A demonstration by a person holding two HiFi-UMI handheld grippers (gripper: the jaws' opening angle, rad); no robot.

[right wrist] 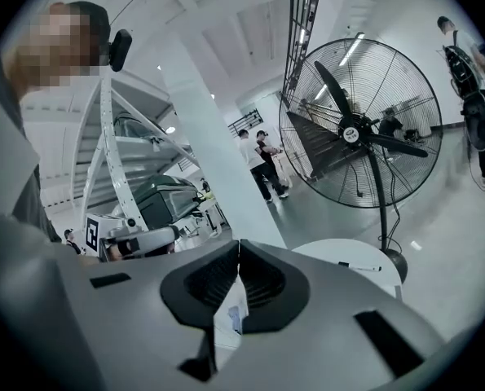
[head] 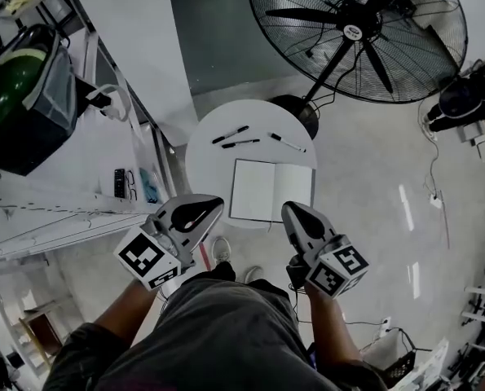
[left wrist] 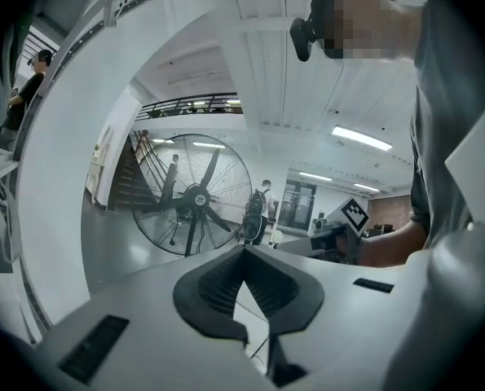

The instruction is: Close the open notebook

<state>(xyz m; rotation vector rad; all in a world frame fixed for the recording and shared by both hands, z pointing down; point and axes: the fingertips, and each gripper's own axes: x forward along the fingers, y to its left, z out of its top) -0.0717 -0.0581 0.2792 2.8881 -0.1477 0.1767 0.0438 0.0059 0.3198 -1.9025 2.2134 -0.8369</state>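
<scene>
The open notebook (head: pixel 272 191) lies flat with blank white pages on the near half of a small round white table (head: pixel 218 157). My left gripper (head: pixel 213 204) hovers at the table's near left edge, just left of the notebook, its jaws together and empty. My right gripper (head: pixel 291 210) hangs just short of the notebook's near right corner, also shut with nothing held. In the left gripper view the jaw tips (left wrist: pixel 244 251) meet, and the right gripper (left wrist: pixel 340 235) shows beyond them. In the right gripper view the tips (right wrist: pixel 239 244) meet too, with the table (right wrist: pixel 348 255) ahead.
Three pens (head: pixel 230 134) (head: pixel 240 143) (head: pixel 286 142) lie on the table's far half. A large black floor fan (head: pixel 356 31) stands right behind the table. White shelving (head: pixel 63 177) with a green and black object (head: pixel 14 88) runs along the left. People stand in the distance (right wrist: pixel 266 165).
</scene>
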